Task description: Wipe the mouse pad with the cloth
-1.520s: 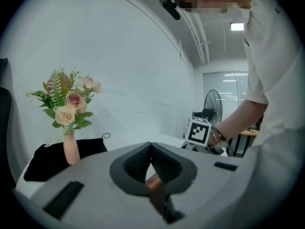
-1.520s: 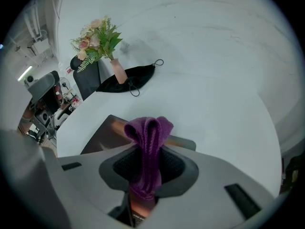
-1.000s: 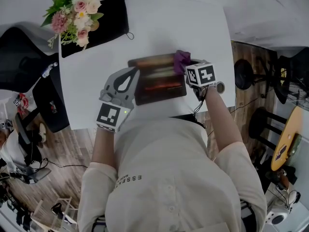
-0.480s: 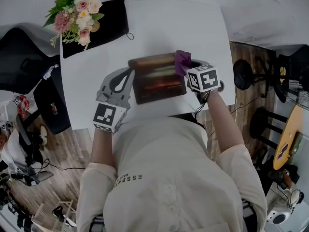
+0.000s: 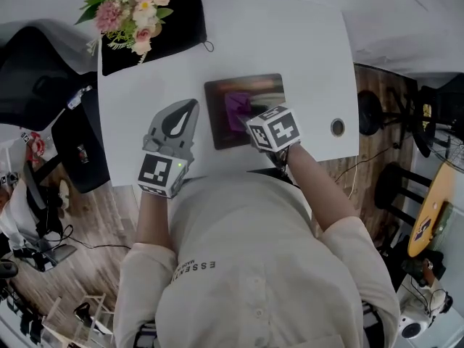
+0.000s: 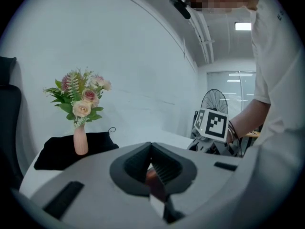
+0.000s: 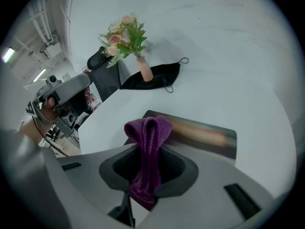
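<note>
My right tool (image 7: 148, 162) pinches the purple cloth (image 7: 148, 128), whose bunched end sticks out past the jaws. It holds the cloth over the left half of the dark mouse pad (image 5: 264, 91), which lies near the middle of the white bench (image 5: 312, 42). My left tool (image 6: 153, 159) is pressed together and rests on the bench just left of the pad, apart from it. A reddish sliver shows at its tips, but I can't tell what it is. A vase of flowers (image 5: 130, 9) stands on black fabric (image 5: 177, 27) at the far corner. My shirt (image 5: 254, 281) reads "ESSE"; the rest is too small.
</note>
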The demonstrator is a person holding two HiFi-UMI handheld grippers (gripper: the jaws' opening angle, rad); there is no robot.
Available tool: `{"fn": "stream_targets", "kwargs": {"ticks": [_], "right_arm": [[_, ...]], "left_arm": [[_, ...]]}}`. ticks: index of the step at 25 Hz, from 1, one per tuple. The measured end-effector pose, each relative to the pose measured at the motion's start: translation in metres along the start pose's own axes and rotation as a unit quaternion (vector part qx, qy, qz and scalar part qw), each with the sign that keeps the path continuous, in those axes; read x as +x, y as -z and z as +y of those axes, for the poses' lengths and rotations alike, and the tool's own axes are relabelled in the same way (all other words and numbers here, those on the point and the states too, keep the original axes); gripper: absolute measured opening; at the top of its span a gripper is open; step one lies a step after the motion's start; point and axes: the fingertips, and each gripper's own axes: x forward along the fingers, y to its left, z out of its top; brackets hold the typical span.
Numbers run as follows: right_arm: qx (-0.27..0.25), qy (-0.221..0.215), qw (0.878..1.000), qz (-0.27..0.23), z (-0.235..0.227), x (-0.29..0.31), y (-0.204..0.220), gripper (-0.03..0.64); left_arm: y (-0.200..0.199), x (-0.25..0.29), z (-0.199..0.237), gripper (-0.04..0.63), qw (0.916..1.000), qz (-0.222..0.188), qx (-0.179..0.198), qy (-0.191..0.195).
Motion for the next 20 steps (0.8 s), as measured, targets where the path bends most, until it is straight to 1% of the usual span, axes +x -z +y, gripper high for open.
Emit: {"fn": "stream_targets", "kwargs": {"ticks": [4, 9, 16, 20], "right_arm": [[-0.014, -0.023, 1.0, 0.013, 0.027, 0.019, -0.001, 0.098], [-0.023, -0.039, 0.999, 0.02, 0.048, 0.037, -0.002, 0.098], [-0.011, -0.037, 0.999, 0.021, 0.038, 0.043, 0.002, 0.098], [-0.005, -0.033, 0.999, 0.019, 0.027, 0.039, 0.005, 0.098]], "left_arm": [[0.006, -0.007, 0.006, 0.0, 0.9999, -0.001, -0.009, -0.01], [0.012, -0.017, 0.009, 0.0, 0.9996, 0.004, -0.016, -0.023], [0.021, -0.024, 0.012, 0.0, 0.9991, 0.012, -0.023, -0.033], [0.017, -0.016, 0.005, 0.0, 0.9995, 0.01, -0.018, -0.022]]}}
